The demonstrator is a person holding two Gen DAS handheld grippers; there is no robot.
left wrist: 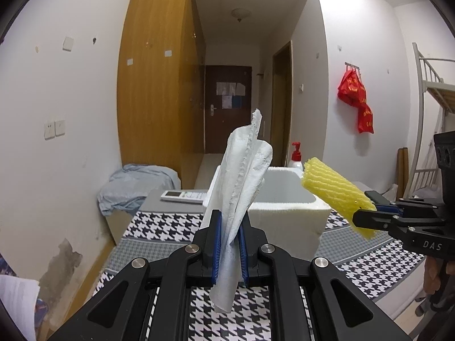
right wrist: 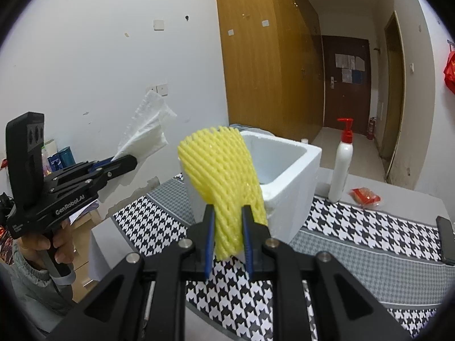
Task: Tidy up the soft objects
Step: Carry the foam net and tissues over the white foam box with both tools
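My left gripper (left wrist: 229,221) is shut on a white paper towel (left wrist: 244,170) and holds it upright above the table; it also shows in the right wrist view (right wrist: 129,159), with the towel (right wrist: 145,130) sticking up from it. My right gripper (right wrist: 229,216) is shut on a yellow foam net sleeve (right wrist: 221,170); in the left wrist view it (left wrist: 366,213) holds the sleeve (left wrist: 332,190) at the right. A white foam box (left wrist: 284,196), open on top, stands on the table just beyond both grippers, also in the right wrist view (right wrist: 287,182).
The table has a houndstooth cloth (right wrist: 355,236). On it: a white pump bottle with red top (right wrist: 341,164), a red packet (right wrist: 365,196), a dark phone (right wrist: 446,238), a remote control (left wrist: 184,196). A grey cloth heap (left wrist: 136,184) lies at the left.
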